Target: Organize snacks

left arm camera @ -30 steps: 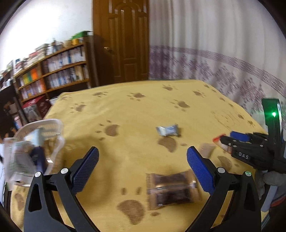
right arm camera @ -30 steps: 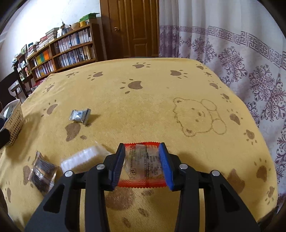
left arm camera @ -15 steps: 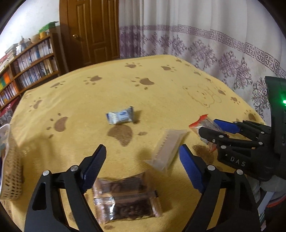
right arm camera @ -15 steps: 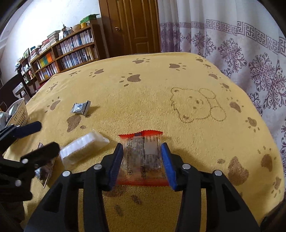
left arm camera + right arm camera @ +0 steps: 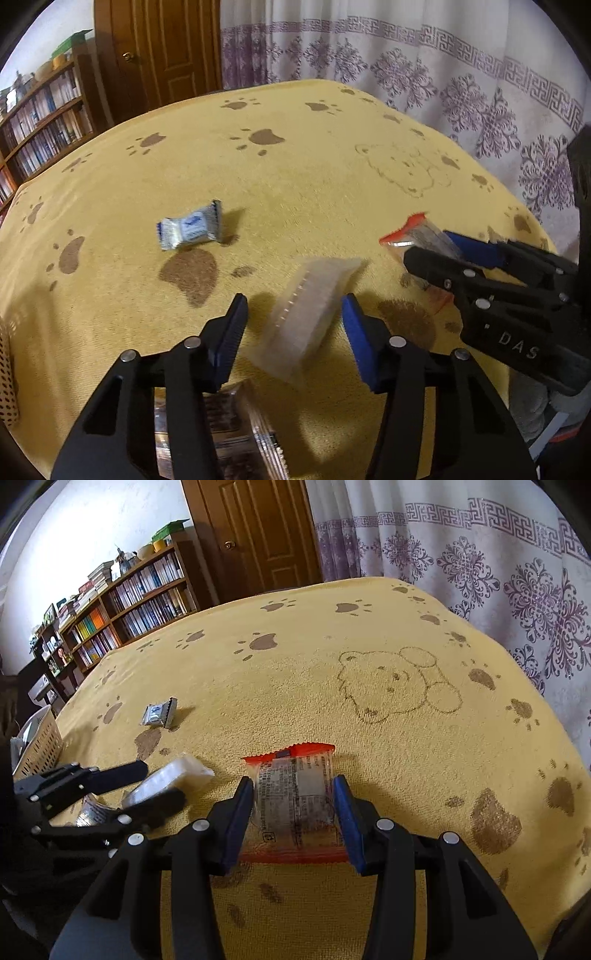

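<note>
A pale translucent snack packet (image 5: pixel 306 317) lies on the yellow paw-print cloth (image 5: pixel 295 166). My left gripper (image 5: pixel 295 326) is open and straddles it, with a small gap on each side. My right gripper (image 5: pixel 293 794) is shut on a clear packet with red ends (image 5: pixel 295 790), low over the cloth. In the left wrist view, that red-ended packet (image 5: pixel 410 232) sticks out of the right gripper (image 5: pixel 443 254). The right wrist view shows the left gripper (image 5: pixel 147 786) around the pale packet (image 5: pixel 173 779). A silver-blue candy (image 5: pixel 190 230) lies farther back on the left.
Brown snack packets (image 5: pixel 229 435) lie under the left gripper's body. A pale perforated basket (image 5: pixel 37 746) stands at the cloth's left edge. Bookshelves (image 5: pixel 129 602), a wooden door and a patterned curtain (image 5: pixel 498 572) stand behind the table.
The left gripper has swung right and forward, from over the brown packets to around the pale packet, and its jaws have narrowed. The right gripper keeps hold of the red-ended packet.
</note>
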{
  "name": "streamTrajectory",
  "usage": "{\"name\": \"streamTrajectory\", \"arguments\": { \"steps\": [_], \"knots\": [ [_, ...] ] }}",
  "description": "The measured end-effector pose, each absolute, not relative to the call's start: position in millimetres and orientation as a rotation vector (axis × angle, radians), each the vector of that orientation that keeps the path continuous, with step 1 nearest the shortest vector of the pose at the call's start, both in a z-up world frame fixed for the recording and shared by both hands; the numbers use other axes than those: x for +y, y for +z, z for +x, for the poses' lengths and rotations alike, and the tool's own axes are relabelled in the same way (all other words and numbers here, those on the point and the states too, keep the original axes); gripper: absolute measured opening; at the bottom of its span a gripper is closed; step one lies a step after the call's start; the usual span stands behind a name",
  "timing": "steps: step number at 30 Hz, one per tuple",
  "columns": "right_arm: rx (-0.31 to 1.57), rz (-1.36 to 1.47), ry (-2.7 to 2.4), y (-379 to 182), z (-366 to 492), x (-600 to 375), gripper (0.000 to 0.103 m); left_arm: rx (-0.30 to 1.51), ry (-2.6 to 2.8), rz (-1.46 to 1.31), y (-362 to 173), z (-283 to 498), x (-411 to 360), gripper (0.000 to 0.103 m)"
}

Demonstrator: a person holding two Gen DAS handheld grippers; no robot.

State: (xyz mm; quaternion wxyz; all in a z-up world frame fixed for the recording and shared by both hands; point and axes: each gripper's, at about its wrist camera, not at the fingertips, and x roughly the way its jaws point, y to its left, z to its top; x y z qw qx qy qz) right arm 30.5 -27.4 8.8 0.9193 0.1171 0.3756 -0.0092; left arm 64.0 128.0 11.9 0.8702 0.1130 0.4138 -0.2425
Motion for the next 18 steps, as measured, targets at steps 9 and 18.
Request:
{"name": "streamTrajectory", "arguments": {
  "steps": [9, 18],
  "knots": [
    [0.779, 0.242, -0.009, 7.9, 31.4, -26.2, 0.047, 0.855, -0.49, 0.191, 17.6, 65.3, 136.3, 0.027],
    [0.789, 0.23, 0.005, 6.9, 33.7, -22.4, 0.055, 0.799, -0.437, 0.126, 41.2, 62.5, 163.3, 0.027]
  ]
}}
